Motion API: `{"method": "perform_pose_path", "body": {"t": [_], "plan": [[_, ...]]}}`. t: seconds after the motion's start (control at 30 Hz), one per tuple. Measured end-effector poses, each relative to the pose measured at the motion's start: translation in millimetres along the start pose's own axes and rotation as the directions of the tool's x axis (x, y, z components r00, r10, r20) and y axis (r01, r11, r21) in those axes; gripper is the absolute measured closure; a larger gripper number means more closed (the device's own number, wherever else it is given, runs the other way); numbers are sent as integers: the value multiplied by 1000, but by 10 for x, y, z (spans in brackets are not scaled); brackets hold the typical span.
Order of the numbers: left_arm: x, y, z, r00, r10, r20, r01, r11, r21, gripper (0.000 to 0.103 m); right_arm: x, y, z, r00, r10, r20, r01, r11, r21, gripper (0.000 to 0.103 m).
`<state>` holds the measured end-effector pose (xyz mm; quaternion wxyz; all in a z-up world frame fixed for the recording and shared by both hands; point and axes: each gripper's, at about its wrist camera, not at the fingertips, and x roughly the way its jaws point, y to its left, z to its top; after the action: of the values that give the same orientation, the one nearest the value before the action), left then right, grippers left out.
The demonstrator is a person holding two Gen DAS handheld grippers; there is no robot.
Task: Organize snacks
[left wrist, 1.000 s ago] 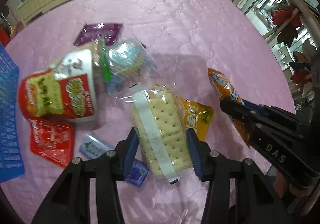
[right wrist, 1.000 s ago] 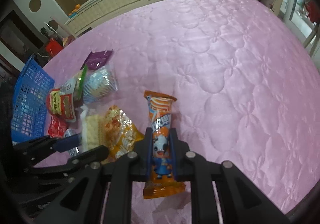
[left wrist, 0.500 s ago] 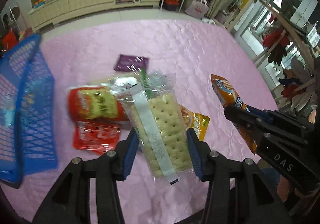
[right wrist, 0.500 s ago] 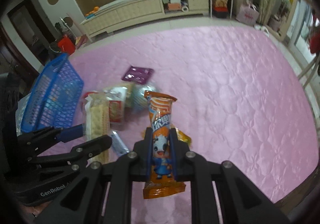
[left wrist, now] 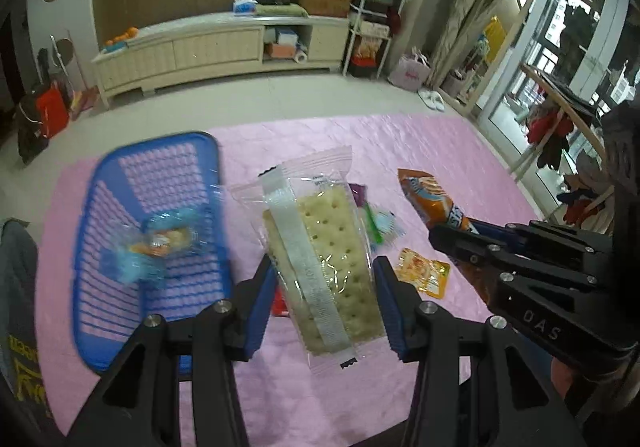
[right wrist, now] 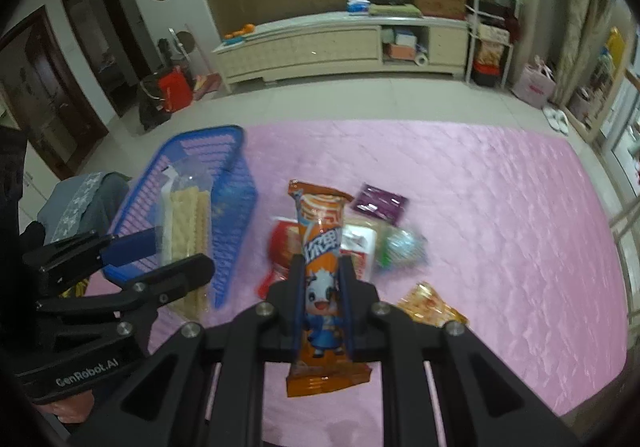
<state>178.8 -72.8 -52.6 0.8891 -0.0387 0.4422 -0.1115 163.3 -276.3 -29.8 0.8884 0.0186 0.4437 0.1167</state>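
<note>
My left gripper (left wrist: 326, 279) is shut on a clear pack of crackers (left wrist: 320, 247) and holds it well above the pink table, beside the blue basket (left wrist: 120, 183). The basket holds a blue-wrapped snack (left wrist: 160, 243). My right gripper (right wrist: 322, 275) is shut on an orange snack bar (right wrist: 322, 247) and holds it up above the loose snacks. In the right wrist view the crackers (right wrist: 186, 223) hang by the basket (right wrist: 236, 207). The orange bar also shows in the left wrist view (left wrist: 436, 203).
Loose snacks lie on the pink quilted table (right wrist: 500, 207): a purple packet (right wrist: 380, 203), a red bag (right wrist: 282, 243), a clear blue-white bag (right wrist: 400, 247) and a yellow-orange packet (right wrist: 430, 305). A chair with grey cloth (right wrist: 76, 203) stands left of the table.
Both grippers have risen high above the table with their snacks. The left gripper has swung towards the blue basket, which now sits closer to the crackers.
</note>
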Motion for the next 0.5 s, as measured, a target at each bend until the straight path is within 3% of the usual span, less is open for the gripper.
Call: {"method": "perform_pose_path", "body": {"t": [0.27,0.5], "plan": [[-377,614,26,998,47,31,-47,999,-17,58,138,618,228,1000,29,-3,-29,997,-72,84],[-461,995,90,997,79,24,-78,996,-31,58,453,955,396,993,104,-53,-105,994,-13,84]]}}
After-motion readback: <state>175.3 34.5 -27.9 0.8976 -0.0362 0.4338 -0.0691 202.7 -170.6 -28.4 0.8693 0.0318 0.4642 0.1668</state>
